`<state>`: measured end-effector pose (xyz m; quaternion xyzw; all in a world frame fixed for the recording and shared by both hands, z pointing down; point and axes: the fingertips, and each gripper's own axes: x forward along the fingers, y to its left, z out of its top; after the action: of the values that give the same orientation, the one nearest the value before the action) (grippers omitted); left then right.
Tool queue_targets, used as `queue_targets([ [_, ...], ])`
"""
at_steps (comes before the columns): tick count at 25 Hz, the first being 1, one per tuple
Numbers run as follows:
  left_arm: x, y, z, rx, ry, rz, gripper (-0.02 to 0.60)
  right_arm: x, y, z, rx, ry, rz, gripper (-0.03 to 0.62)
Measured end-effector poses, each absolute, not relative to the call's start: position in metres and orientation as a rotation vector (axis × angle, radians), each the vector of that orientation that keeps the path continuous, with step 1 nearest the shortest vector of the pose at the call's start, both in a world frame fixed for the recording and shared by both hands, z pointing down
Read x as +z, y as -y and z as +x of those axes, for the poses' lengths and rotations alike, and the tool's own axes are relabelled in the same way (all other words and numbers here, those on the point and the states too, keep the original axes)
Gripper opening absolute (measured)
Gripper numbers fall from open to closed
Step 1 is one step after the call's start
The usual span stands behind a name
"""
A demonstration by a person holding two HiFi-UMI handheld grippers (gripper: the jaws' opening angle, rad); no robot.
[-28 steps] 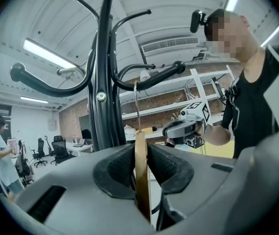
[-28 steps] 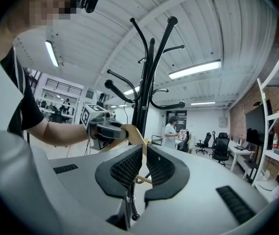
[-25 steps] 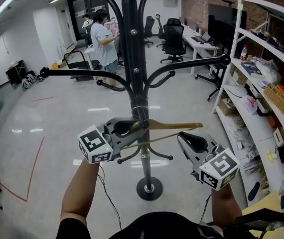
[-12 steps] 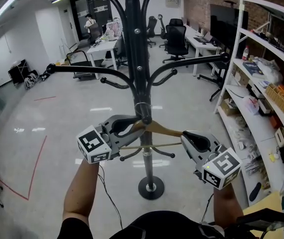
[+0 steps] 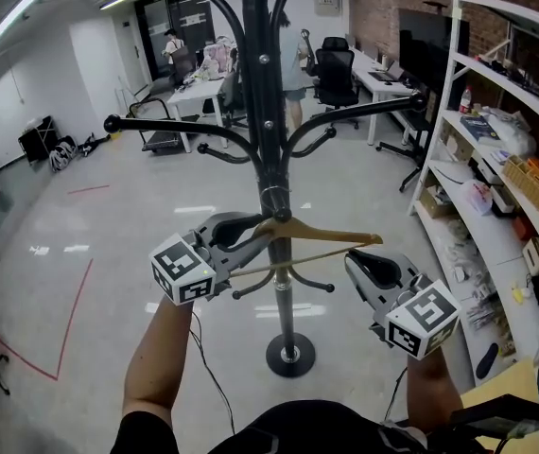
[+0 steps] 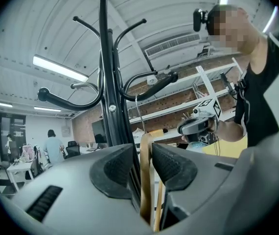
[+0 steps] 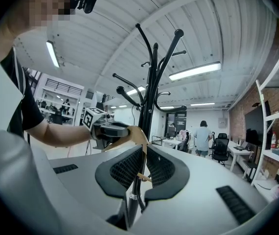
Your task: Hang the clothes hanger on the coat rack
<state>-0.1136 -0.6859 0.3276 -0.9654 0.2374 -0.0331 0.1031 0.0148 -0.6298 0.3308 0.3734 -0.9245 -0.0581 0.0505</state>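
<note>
A black coat rack [image 5: 268, 112] stands right in front of me on the floor. A wooden hanger [image 5: 331, 237] lies level against its pole, and its wire hook [image 6: 136, 104] reaches up to a lower curved arm. My left gripper [image 5: 262, 242] is at the hanger's left end. Its jaws are opening, and the wood [image 6: 146, 180] stands between the pads with a dark gap on its left side. My right gripper [image 5: 353, 256] hovers just under the hanger's right tip with its jaws together [image 7: 143, 153] on nothing. Through the narrow slit I see the pole.
White shelving [image 5: 496, 159] full of small goods runs down the right side. Desks and office chairs [image 5: 331, 64] stand at the back, with a person [image 5: 170, 45] near them. The rack's round base [image 5: 290, 356] rests on the glossy floor, and red tape [image 5: 71, 320] marks the left.
The left gripper's jaws have spread apart around the hanger's left end. The hanger's right end dipped and then came level again. The right gripper has stayed in place.
</note>
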Motion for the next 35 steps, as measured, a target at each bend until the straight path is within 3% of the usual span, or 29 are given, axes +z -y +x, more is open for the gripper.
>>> queue_targets([
  [14,0.309,0.664,-0.138,-0.031,-0.803,-2.787,0.12,0.326,0.599,0.017,-0.193,2.801,1.166,0.011],
  [22,0.3,0.579,-0.163,0.132,-0.845,-2.776,0.115,0.329,0.573,0.012,-0.175,2.807,1.168,0.011],
  [28,0.319,0.524,-0.175,0.241,-1.014,-2.78,0.015,0.341,0.549,-0.006,-0.089,2.804,1.179,0.011],
  [35,0.365,0.465,-0.159,0.303,-1.018,-2.957,0.0,0.366,0.499,-0.016,-0.01,2.787,1.197,0.009],
])
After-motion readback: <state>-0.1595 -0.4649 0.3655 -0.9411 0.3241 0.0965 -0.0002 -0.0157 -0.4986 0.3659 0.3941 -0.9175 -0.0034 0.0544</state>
